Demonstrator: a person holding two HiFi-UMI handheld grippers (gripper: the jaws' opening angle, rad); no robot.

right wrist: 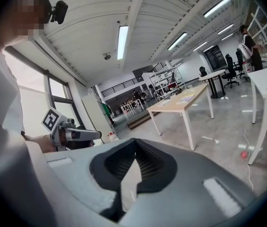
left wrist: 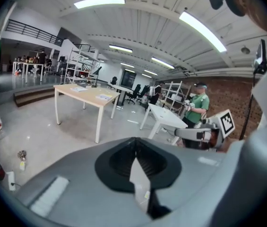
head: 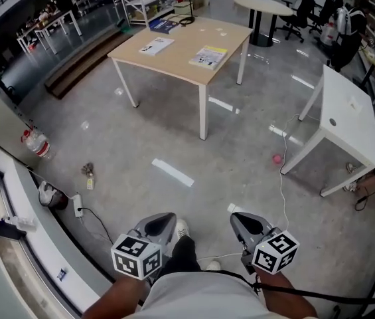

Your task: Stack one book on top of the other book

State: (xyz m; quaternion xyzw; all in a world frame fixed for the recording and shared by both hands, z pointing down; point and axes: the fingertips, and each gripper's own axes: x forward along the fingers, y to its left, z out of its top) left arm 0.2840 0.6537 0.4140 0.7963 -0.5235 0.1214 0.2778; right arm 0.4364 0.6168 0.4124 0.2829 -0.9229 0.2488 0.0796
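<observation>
The room is a large open workshop with a polished grey concrete floor (head: 240, 158). A light wooden table (head: 174, 62) stands well ahead of the person. On it lie a white book (head: 156, 45) towards its left side and a yellow-and-white book (head: 208, 57) near its right edge, apart from each other. A blue book (head: 164, 25) lies at the far edge. A white table (head: 350, 121) stands to the right, a round table (head: 263, 5) beyond, and a small pink ball (head: 277, 158) lies on the floor. The left gripper (head: 164, 219) and right gripper (head: 243, 219) are held low and close to the person, far from the books. Both are clenched tight with nothing between their jaws.
</observation>
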